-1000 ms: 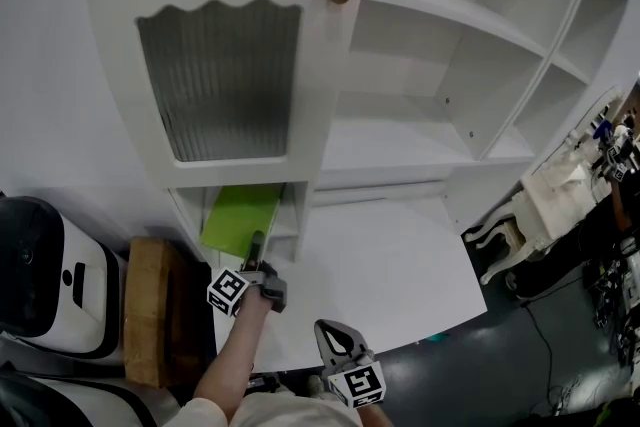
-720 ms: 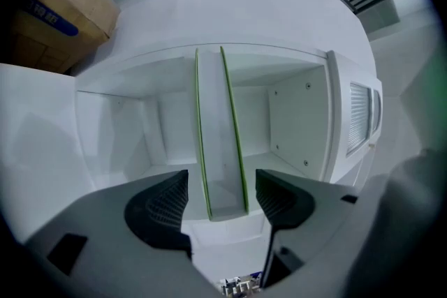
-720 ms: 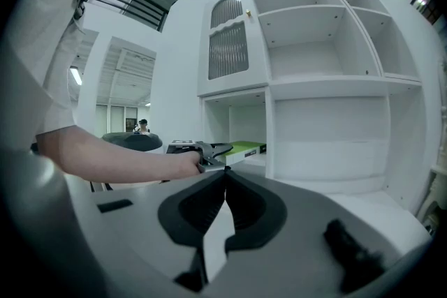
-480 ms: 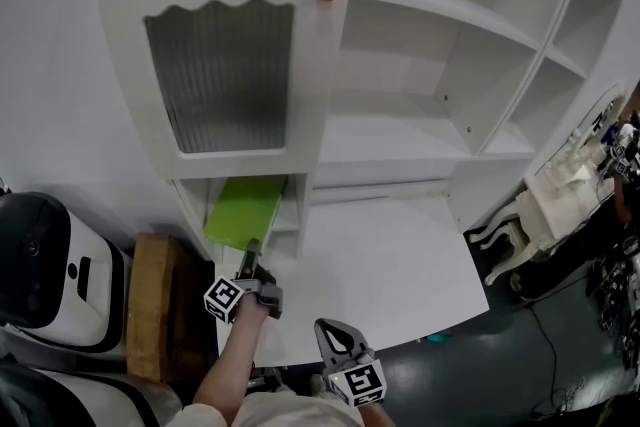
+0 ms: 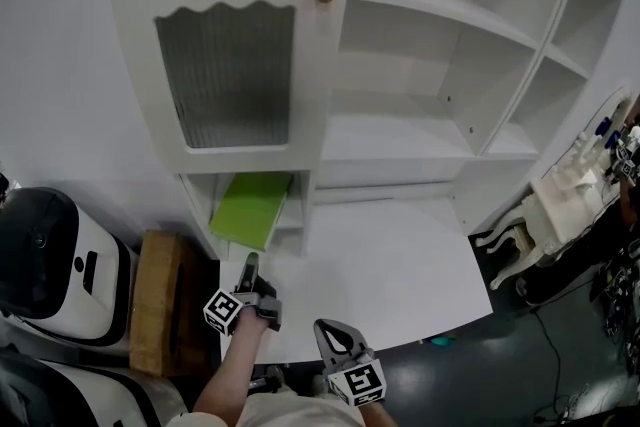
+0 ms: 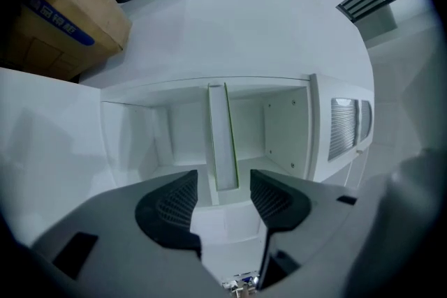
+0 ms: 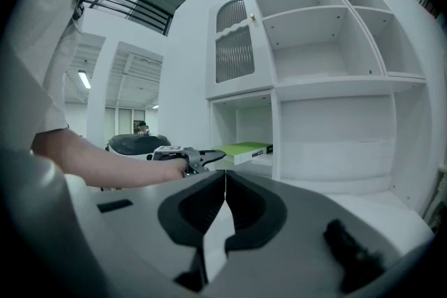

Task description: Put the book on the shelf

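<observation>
Flat lime-green book [image 5: 250, 208] lies on the floor of the low left compartment of the white shelf cabinet [image 5: 420, 65], directly under the ribbed-glass door [image 5: 225, 75]. Its near edge sits at the compartment's front lip; whether it overhangs a little cannot be told. The left gripper [image 5: 250, 263] is just in front of that opening, over the white worktop [image 5: 400, 260], pointing at the book and apart from it. In the left gripper view the fingers [image 6: 174, 202] are spread and closing, with nothing pressed between them; the book's edge [image 6: 223, 136] shows beyond the gap, inside the compartment. The right gripper [image 5: 325, 327] is held low near the person's body, well back from the shelf, with its fingers [image 7: 209, 202] closed together on nothing. Judgement: the placing looks done and the step in hand is letting go and coming clear. The task reads as complete or nearly so. If the book does sit proud of the lip, the next move would be a light push on its near edge with the closed left fingers, straight inward, to seat it fully. Otherwise, bring both grippers back to rest.
</observation>
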`<state>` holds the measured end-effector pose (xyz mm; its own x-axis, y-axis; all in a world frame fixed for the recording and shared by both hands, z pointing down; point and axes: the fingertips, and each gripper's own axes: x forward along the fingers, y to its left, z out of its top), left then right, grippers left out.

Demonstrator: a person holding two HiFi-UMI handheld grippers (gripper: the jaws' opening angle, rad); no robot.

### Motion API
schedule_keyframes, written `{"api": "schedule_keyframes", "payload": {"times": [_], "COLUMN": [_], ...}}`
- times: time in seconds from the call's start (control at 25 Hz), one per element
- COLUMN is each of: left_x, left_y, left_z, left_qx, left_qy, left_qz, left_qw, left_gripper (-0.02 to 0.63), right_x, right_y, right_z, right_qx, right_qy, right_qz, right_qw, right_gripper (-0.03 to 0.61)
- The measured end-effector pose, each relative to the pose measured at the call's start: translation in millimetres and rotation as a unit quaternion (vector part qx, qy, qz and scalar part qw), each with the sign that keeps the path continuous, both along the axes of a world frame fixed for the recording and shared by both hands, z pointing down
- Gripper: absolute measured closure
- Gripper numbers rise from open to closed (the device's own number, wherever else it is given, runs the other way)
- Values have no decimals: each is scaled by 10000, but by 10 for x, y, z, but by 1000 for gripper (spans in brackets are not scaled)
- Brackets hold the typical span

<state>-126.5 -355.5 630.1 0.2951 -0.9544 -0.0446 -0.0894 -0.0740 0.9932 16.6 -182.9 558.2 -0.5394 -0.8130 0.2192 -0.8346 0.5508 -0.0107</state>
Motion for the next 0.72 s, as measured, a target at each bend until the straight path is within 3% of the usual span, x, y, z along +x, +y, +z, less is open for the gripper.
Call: {"api": "schedule_keyframes", "payload": {"times": [0.44, 0.72], "left_x": [-52, 46], "left_y": [242, 366], "left_z": [-40, -195], "left_qx": [247, 576], "left_qy": [-160, -362], "left_qz": [-115, -4], "left_qw": [9995, 9977], "left_gripper": [584, 604], "right_x": [32, 82], "right_y": [80, 123], "right_z": [17, 13], "right_qx": [-11, -7], "right_qy": [-61, -90], "right_qz": [-114, -200], "right_qw": [9999, 9998], "right_gripper": [565, 565]}}
